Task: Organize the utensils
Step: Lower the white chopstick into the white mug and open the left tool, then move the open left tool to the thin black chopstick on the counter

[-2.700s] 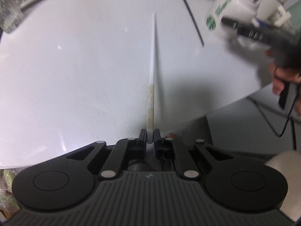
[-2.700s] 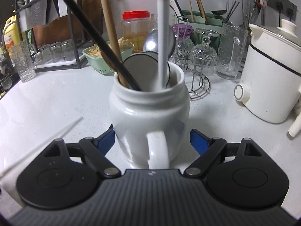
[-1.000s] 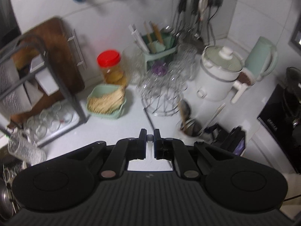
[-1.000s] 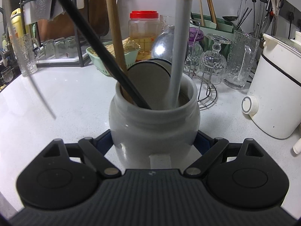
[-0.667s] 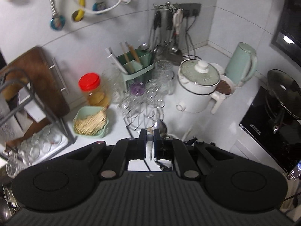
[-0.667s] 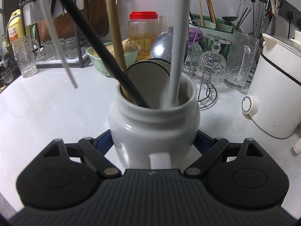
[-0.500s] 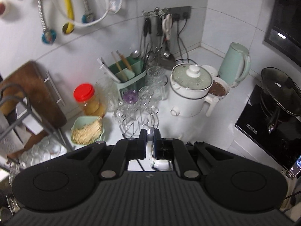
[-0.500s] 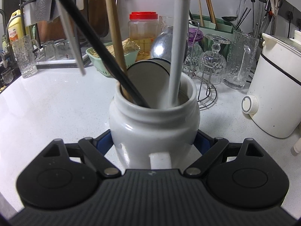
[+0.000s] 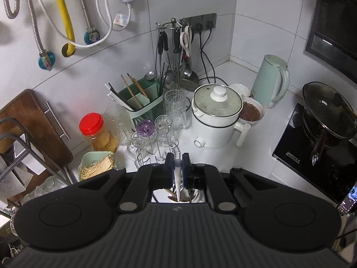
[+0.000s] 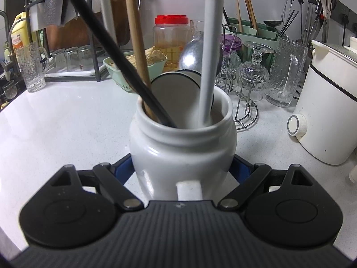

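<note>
The white ceramic jar [image 10: 183, 147] stands on the white worktop [image 10: 67, 120], and everything here is placed from it. The right tool [image 10: 181, 167] has its blue pads pressed on the jar's two sides, low on the body, with the jar's handle facing the camera between the jaws. Out of the jar's mouth rise a black handle [image 10: 107, 42] leaning left, a wooden handle [image 10: 136, 38], a white handle [image 10: 209, 51] nearly upright, a round white piece with a dark rim at the back, and a metal spoon bowl [image 10: 191, 55] behind it. High above the jar, the left tool [image 9: 177, 167] is closed on a thin pale utensil [image 9: 177, 178] that hangs down between its pads, its lower end over the jar's opening as seen through the gap below the fingers. Left of the jar the worktop lies bare as far as a ribbed glass [image 10: 31, 67] and a dark wire rack [image 10: 67, 33]. Behind the jar sit a green basket [image 10: 133, 67], a red-lidded jar [image 10: 171, 38] and a wire stand of upturned glasses [image 10: 250, 71]. Right of the jar a strip of bare worktop separates it from a white electric pot [image 10: 328, 111]; beyond that, in the left wrist view, are a pale green kettle [image 9: 272, 80] and a black hob [image 9: 316, 156].
</note>
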